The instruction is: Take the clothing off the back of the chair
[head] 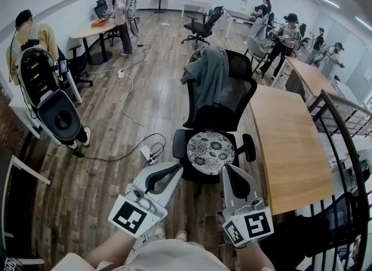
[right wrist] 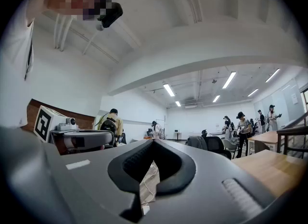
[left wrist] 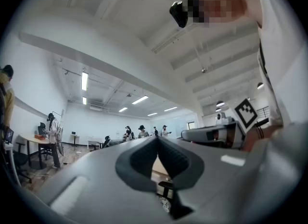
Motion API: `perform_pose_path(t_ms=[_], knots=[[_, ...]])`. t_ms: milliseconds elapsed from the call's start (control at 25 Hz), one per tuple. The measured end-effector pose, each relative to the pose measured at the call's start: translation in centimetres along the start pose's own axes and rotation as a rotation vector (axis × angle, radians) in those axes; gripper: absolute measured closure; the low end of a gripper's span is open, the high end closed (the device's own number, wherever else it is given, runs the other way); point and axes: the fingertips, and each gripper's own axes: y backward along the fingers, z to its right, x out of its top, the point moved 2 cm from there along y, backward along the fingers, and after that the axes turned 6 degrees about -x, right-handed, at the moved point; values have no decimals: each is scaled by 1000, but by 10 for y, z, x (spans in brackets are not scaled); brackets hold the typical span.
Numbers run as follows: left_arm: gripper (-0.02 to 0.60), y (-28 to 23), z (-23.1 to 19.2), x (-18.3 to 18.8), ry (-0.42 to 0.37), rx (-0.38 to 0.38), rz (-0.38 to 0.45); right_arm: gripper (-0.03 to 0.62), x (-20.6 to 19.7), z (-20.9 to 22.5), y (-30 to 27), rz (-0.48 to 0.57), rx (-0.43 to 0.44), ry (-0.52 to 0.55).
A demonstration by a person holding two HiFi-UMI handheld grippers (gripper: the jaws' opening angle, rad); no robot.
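The left gripper (head: 176, 170) and right gripper (head: 228, 170) were both closed and empty; the grey clothing (head: 206, 73) hung over the chair (head: 235, 98) back, well ahead of them.

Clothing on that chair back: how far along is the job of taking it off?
Nothing looks done: the grey clothing hangs over the chair back. In hand: left tongs and right tongs are shut, empty, short of the chair seat. Remaining: reach, grip, lift it off.
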Motion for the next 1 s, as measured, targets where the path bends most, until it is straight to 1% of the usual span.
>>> perform_pose_path(t_ms=[240, 440, 680, 800, 1000], knots=[[581, -8, -3, -1, -16, 11, -5, 595, -3, 8, -2, 1, -4, -4], [581, -10, -2, -1, -14, 14, -5, 595, -2, 12, 0, 24, -12, -13], [581, -18, -5, -6, -40, 19, -7, 594, -5, 17, -3, 39, -31, 34], [581, -23, -1, -9, -36, 27, -14, 594, -6, 20, -1, 42, -21, 35], [581, -31, -2, -18, -70, 48, -23, 595, -13, 25, -3, 35, -2, 41]])
